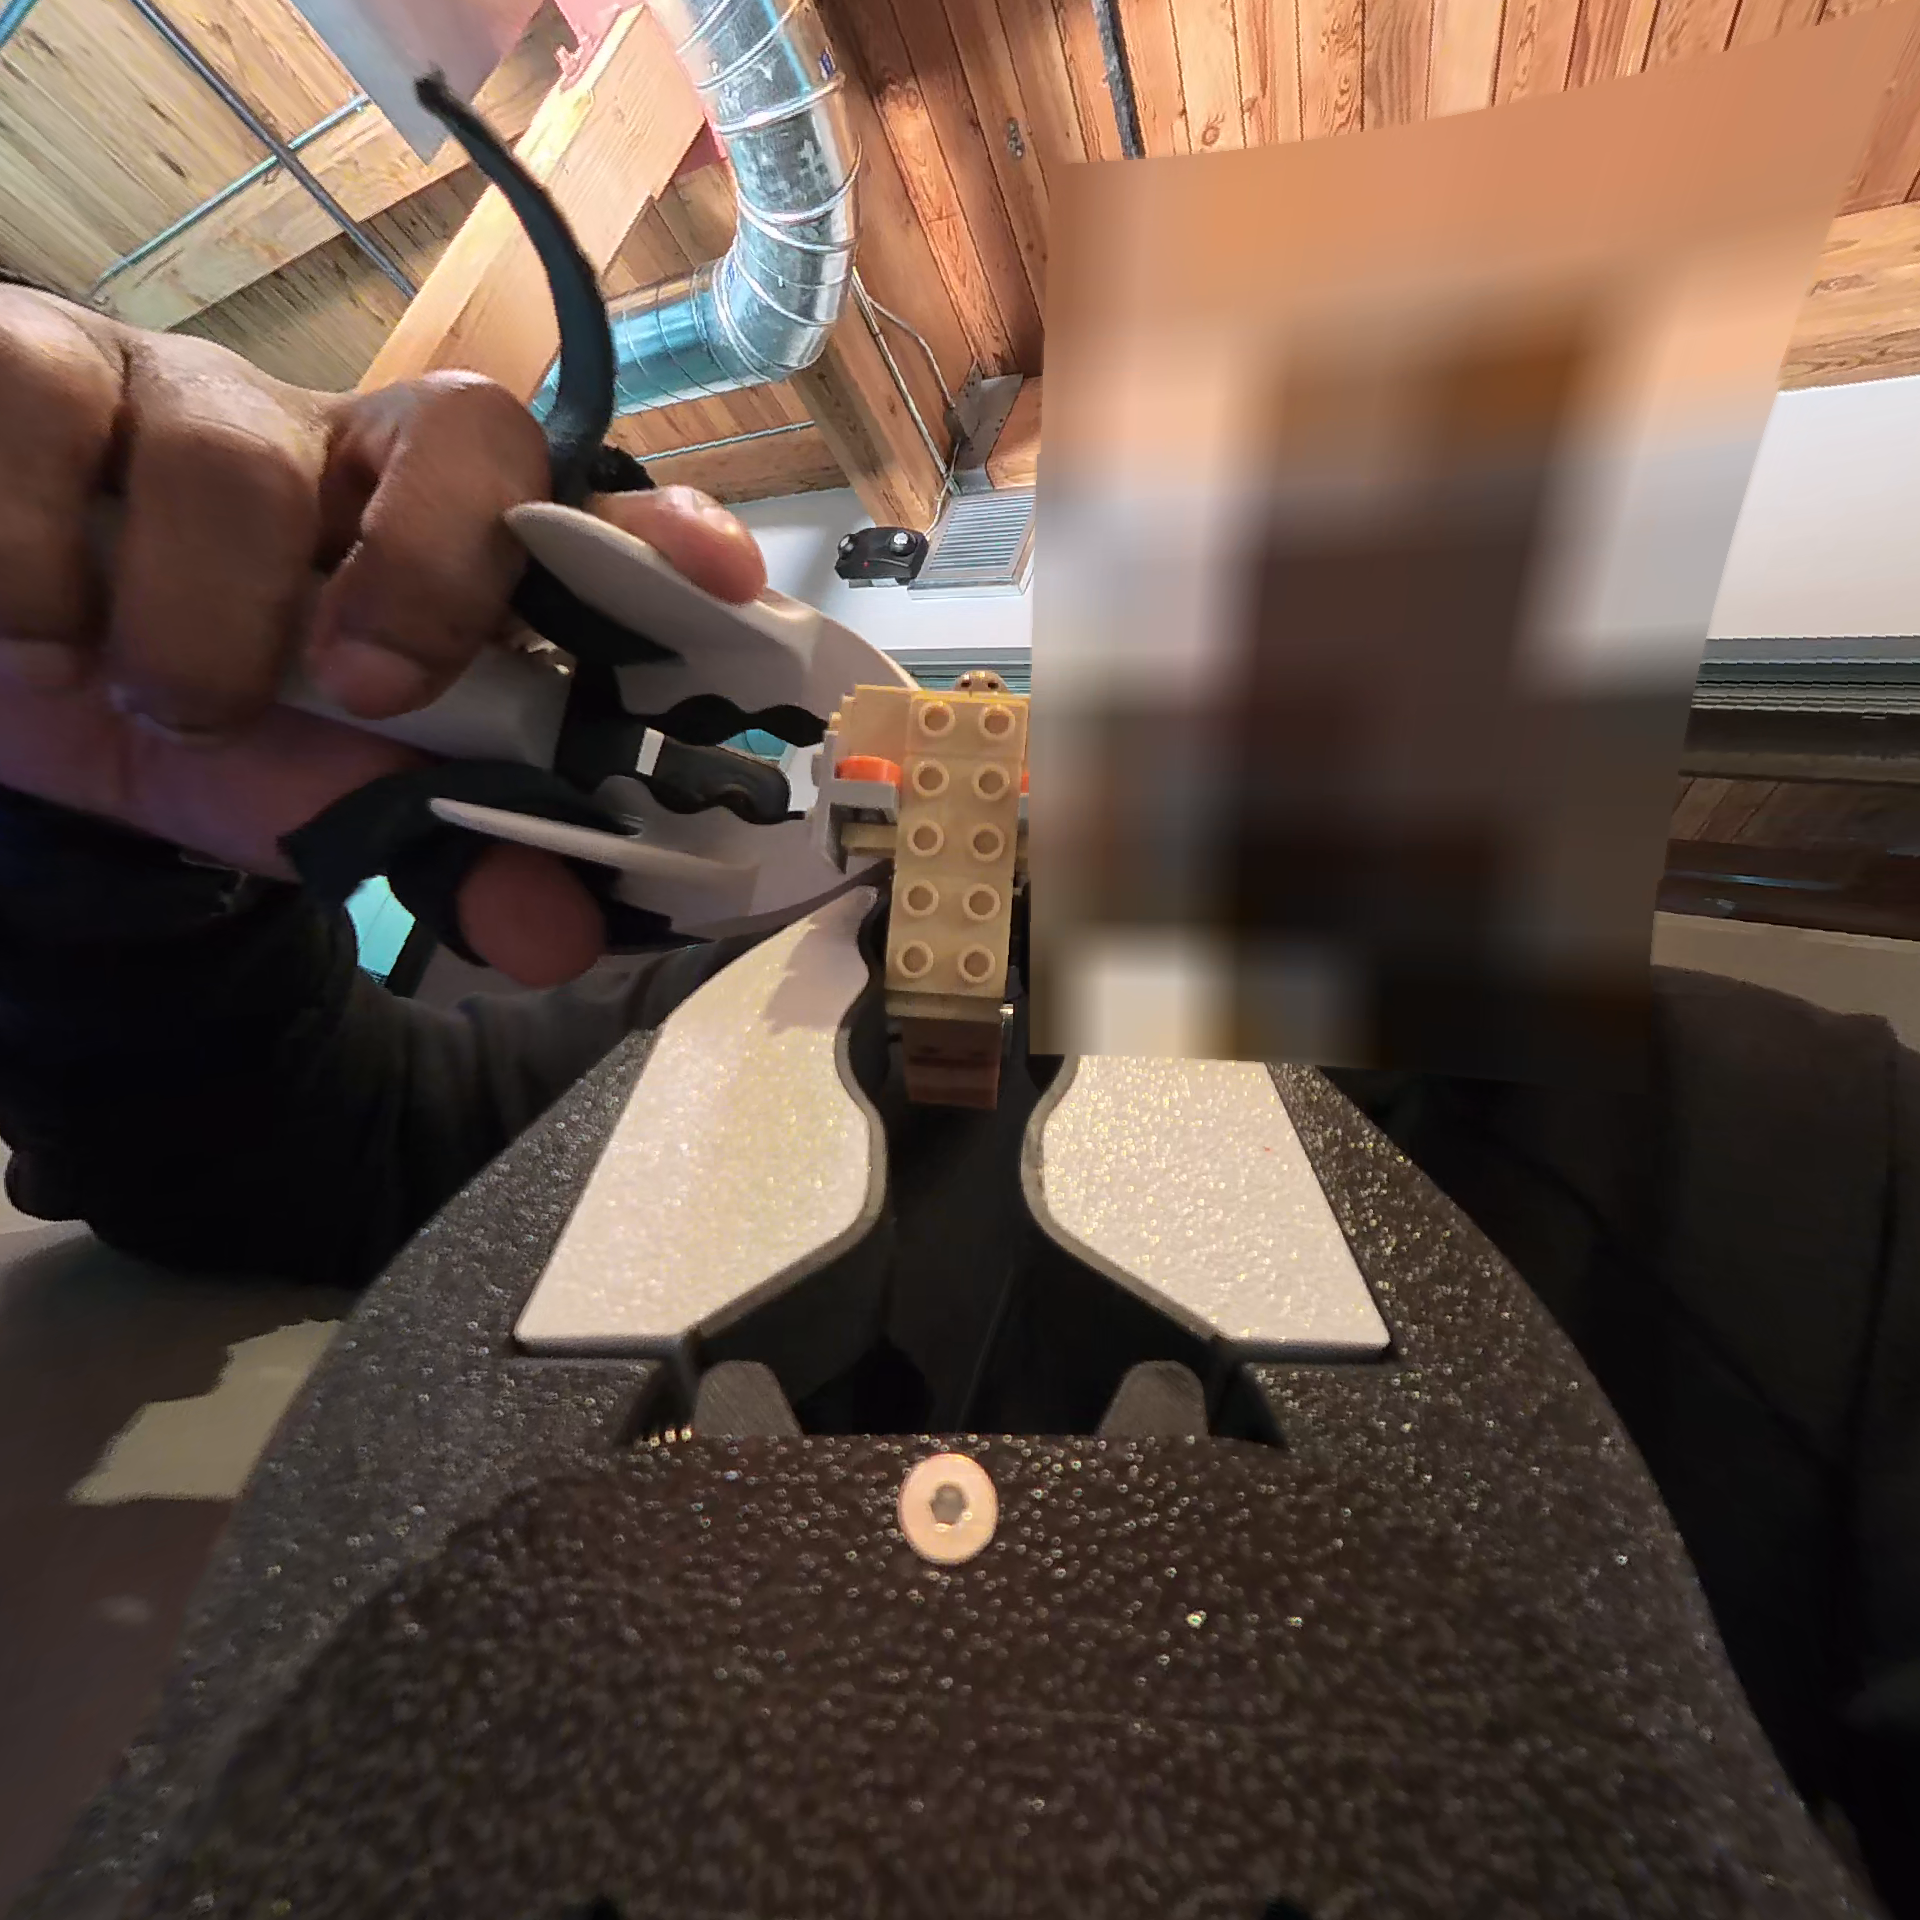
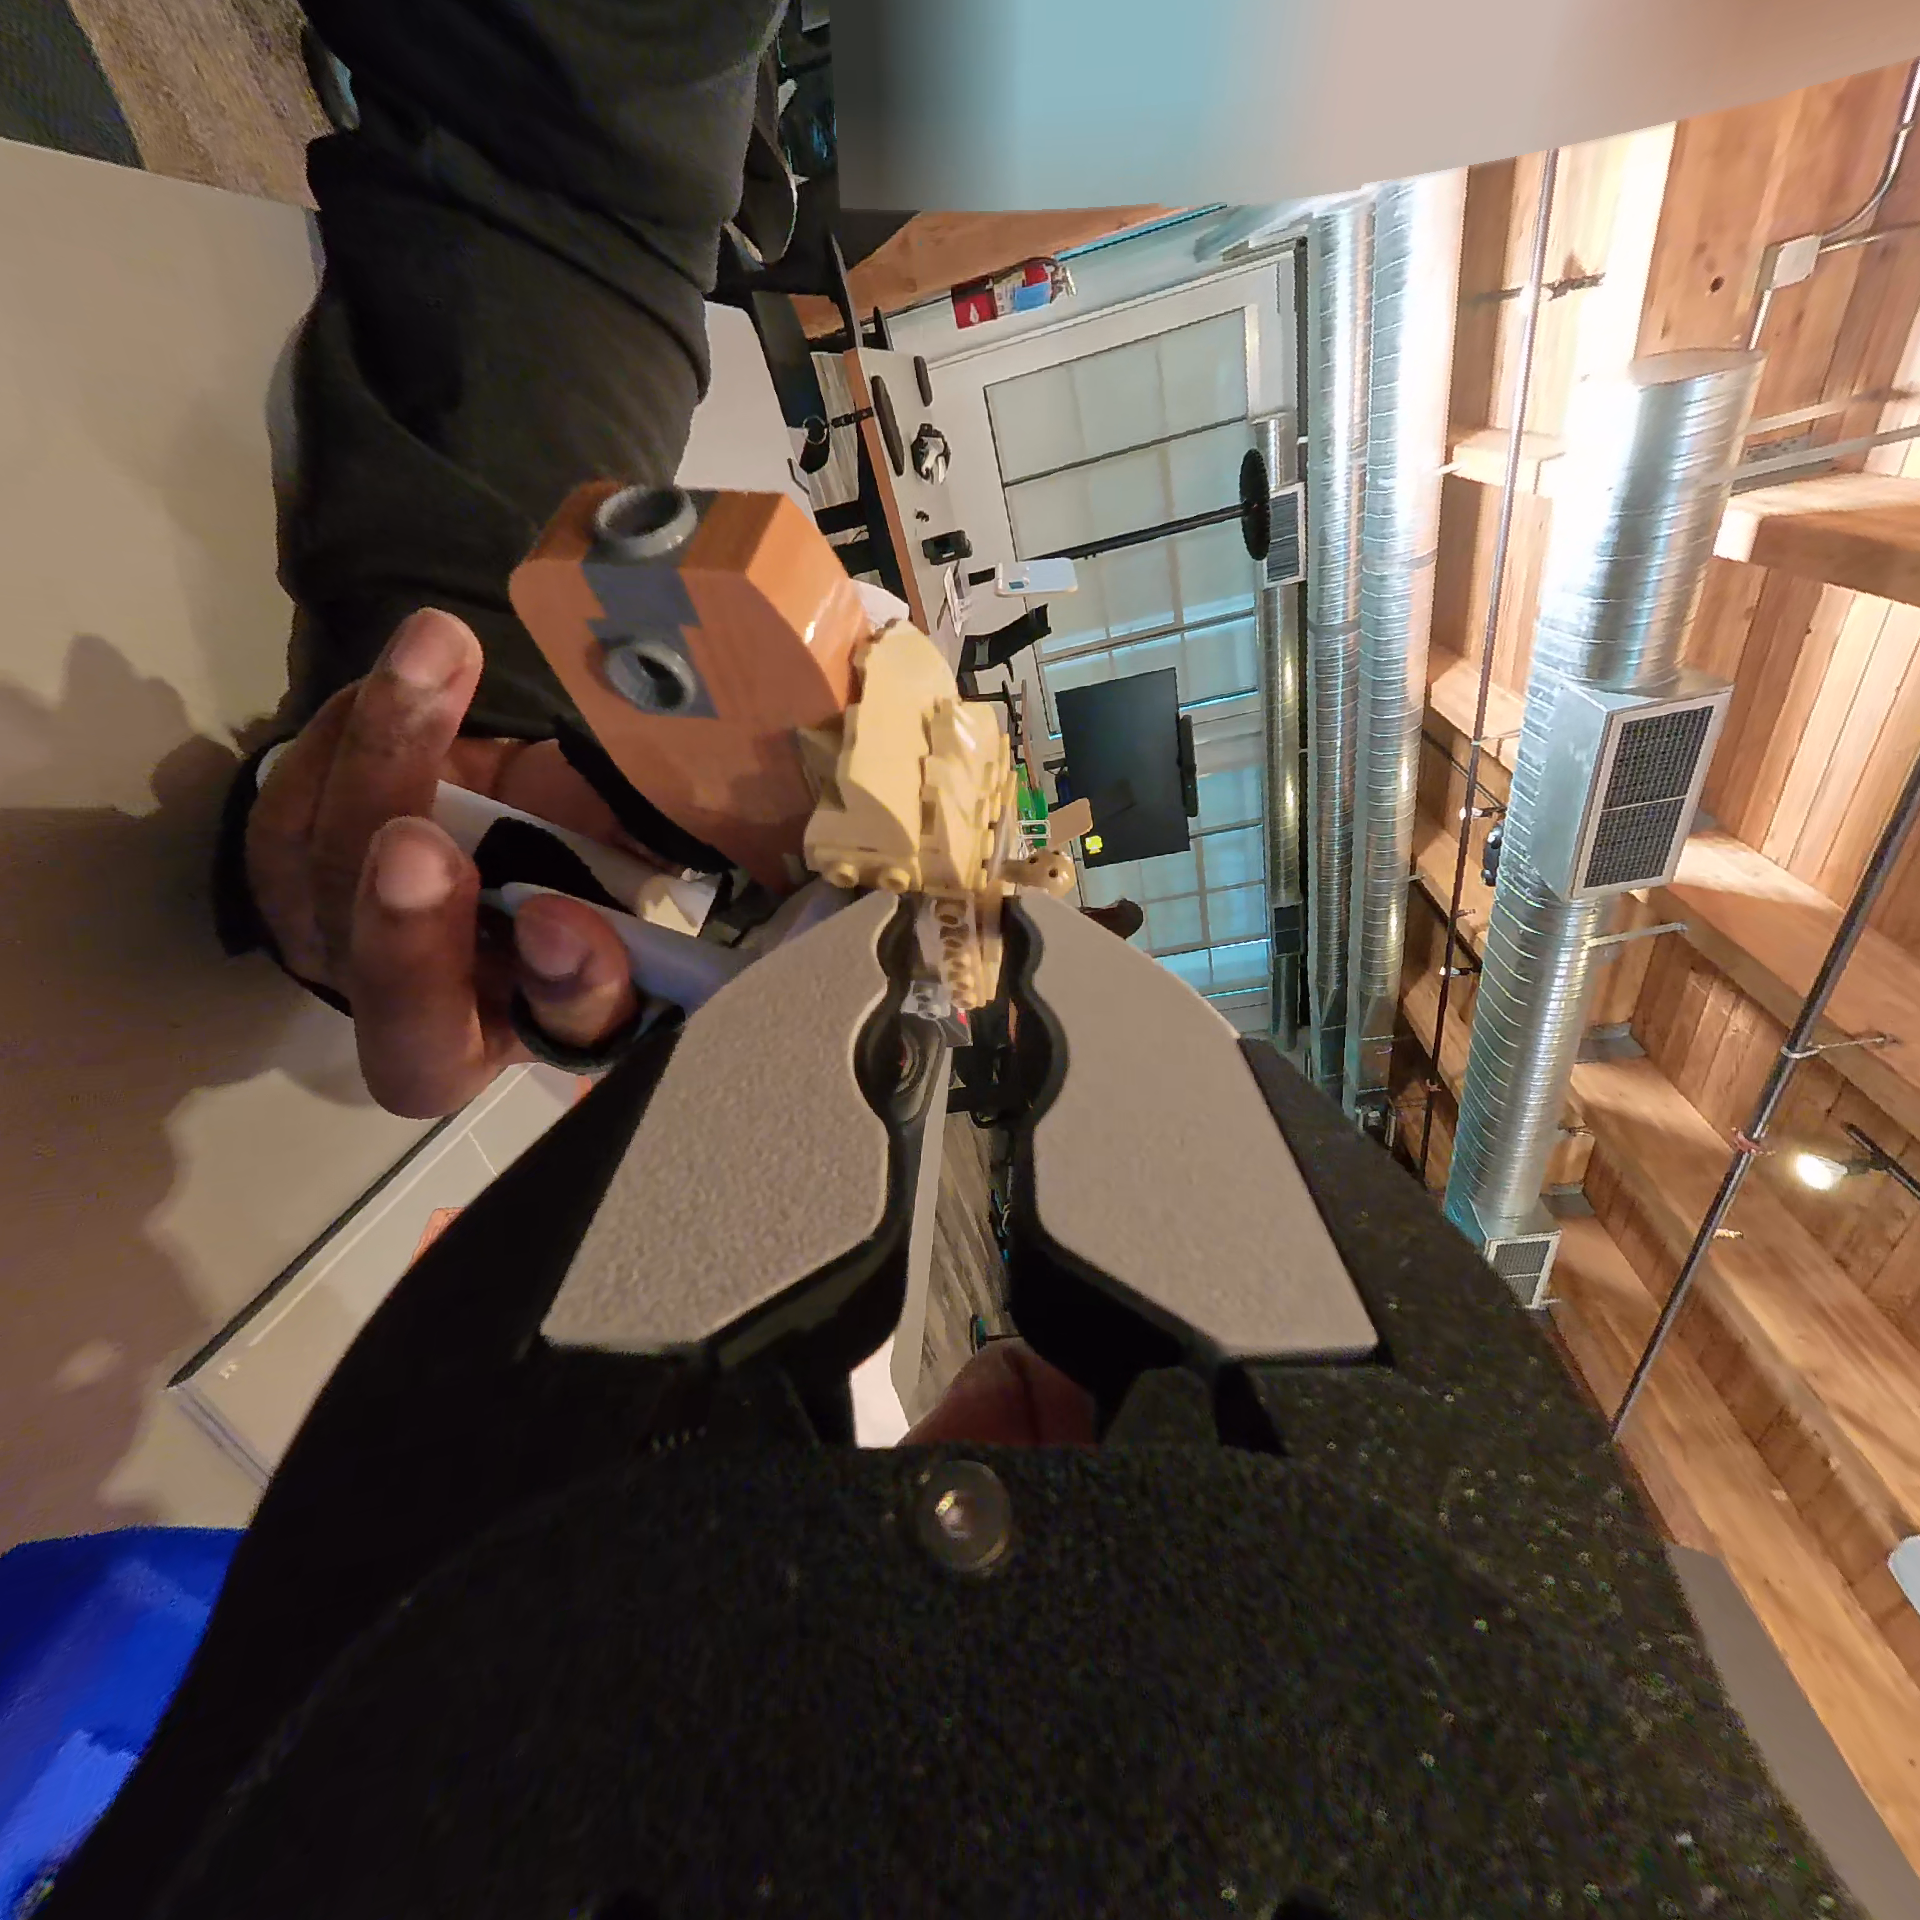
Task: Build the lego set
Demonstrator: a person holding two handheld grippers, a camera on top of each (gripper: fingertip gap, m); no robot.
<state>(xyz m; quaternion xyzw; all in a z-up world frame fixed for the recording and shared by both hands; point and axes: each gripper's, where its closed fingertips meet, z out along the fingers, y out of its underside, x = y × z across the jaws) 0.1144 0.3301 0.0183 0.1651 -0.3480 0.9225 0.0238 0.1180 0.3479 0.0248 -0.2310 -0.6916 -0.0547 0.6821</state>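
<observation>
Lego model (image 1: 951, 862) is held up in the air between both tools, clear of any worktop; none carries it. My left gripper (image 1: 951, 1049) pinches the model from below on a brown block at its base; its pebbled grey fingers (image 1: 758, 1153) have closed onto that block. My right gripper (image 2: 951, 956) comes in from the side, its fingers pinching a small grey-and-tan piece (image 2: 940, 982) that sits against the model. I cannot tell whether that piece is seated or only touching. Progress, as I judge it: well along. Several dozen parts are already joined: a tan studded plate two studs wide, glossy orange-brown curved shells (image 2: 696, 623) with grey round sockets, an orange accent. What is left I cannot count from here; no loose parts are in view. Plastic is hard and smooth; the tan end is knobbly and stepped, the orange end rounded. Person's hand (image 1: 239, 582) grips the right tool's handle.
</observation>
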